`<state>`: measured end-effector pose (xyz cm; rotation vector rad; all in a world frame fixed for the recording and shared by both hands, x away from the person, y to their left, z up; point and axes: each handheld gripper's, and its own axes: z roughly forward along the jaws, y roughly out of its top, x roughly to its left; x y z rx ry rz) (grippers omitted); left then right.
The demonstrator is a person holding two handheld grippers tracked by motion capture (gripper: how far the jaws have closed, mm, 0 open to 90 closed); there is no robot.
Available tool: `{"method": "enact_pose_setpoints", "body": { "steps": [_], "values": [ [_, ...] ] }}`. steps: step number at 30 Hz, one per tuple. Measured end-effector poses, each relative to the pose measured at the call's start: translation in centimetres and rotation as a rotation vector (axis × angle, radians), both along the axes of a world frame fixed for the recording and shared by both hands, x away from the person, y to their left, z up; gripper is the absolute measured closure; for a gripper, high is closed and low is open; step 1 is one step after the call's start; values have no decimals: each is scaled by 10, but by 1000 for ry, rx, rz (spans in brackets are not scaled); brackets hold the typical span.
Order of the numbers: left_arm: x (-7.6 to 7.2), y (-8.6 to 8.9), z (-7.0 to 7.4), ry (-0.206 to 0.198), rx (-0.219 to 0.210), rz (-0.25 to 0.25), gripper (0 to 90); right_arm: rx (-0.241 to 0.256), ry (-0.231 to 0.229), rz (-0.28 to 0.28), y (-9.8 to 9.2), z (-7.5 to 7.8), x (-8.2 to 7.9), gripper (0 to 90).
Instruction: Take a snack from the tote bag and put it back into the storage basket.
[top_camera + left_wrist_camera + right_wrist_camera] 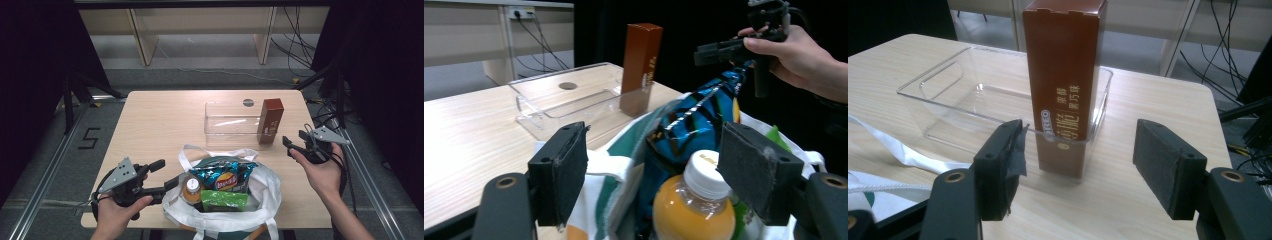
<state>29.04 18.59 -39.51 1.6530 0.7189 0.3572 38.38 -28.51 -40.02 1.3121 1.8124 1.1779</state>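
A white tote bag [260, 187] lies open at the table's front, holding a blue chip bag [225, 176], an orange juice bottle [191, 188] and a green packet [225, 200]. My left gripper [167, 175] is open at the bag's left rim, with the bottle's white cap [709, 172] between its jaws and untouched. A tall brown box [270, 120] stands upright in the right end of a clear plastic bin [230, 125]. My right gripper [295, 141] is open just right of the box, which stands ahead of its jaws [1065, 85].
The wooden table [155, 120] has bare surface at the left and back. A small grey disc [248, 102] lies behind the bin. The bag's white handle [893, 145] trails toward the bin. Cables and wooden frame legs stand on the floor beyond.
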Motion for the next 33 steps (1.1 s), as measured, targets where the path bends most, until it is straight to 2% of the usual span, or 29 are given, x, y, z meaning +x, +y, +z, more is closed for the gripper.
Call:
{"method": "enact_pose_setpoints", "body": {
  "steps": [1,2,3,4,5,6,7,9,10,11,12,13,14,15,17,18,20,21,22,24,25,26,27,28,29,30,31,32,33],
  "values": [
    [0,-1,0,-2,5,-5,271,10,2,4,-1,0,-1,378],
    [0,-4,0,-1,-8,-12,271,8,4,3,-2,1,-2,379],
    [0,-5,0,-2,9,-15,271,-20,-16,12,-5,0,-1,382],
    [0,-7,1,-4,8,-20,271,4,-4,6,-3,1,-4,385],
    [0,-8,1,-5,12,-27,273,-18,-15,24,-5,0,-4,387],
    [-1,-10,2,-2,8,-29,274,6,3,10,-3,1,-8,413],
    [0,-12,1,-8,-2,-40,274,-3,-4,23,-4,2,-10,440],
    [0,-13,1,-7,15,-43,274,-15,-25,62,-5,2,-12,455],
    [1,-14,1,-5,3,-45,274,14,-7,67,-3,4,-17,488],
    [1,-14,1,2,13,-38,274,8,-12,89,-4,5,-18,499],
    [1,-15,0,2,13,-39,273,27,-19,109,-2,6,-20,508],
    [2,-15,-1,-3,2,-43,272,26,-21,132,-2,7,-23,521],
    [2,-15,-1,0,12,-38,272,10,-40,176,-2,7,-23,530],
    [2,-14,-2,5,16,-33,272,3,-29,187,-1,9,-27,534],
    [4,-14,-3,4,6,-39,270,32,-30,223,2,10,-32,536],
    [2,-14,-3,18,9,-24,269,31,-34,243,3,11,-33,536],
    [4,-14,-4,8,5,-33,268,27,-66,291,4,12,-34,535],
    [3,-13,-3,10,14,-30,267,16,-79,325,4,13,-34,534],
    [3,-13,-3,10,13,-29,267,44,-81,350,6,13,-36,532],
    [3,-12,-3,10,14,-29,266,53,-53,431,9,16,-38,530],
    [4,-12,-4,10,14,-28,266,33,-71,469,10,16,-38,530],
    [4,-12,-4,11,14,-27,266,36,-77,492,13,16,-39,530],
    [4,-11,-4,15,13,-23,266,34,-60,527,15,17,-41,531],
    [4,-11,-4,12,15,-25,266,28,-73,560,16,17,-40,532],
    [4,-11,-4,11,14,-25,265,22,-59,567,18,17,-42,535],
    [4,-10,-4,11,13,-24,266,9,-76,579,19,17,-42,536],
    [4,-10,-4,7,16,-25,265,23,-77,575,22,17,-44,537],
    [5,-10,-5,4,4,-30,265,26,-82,590,23,17,-44,537],
    [4,-9,-4,14,10,-17,265,19,-70,613,23,18,-45,537]
  ]
}}
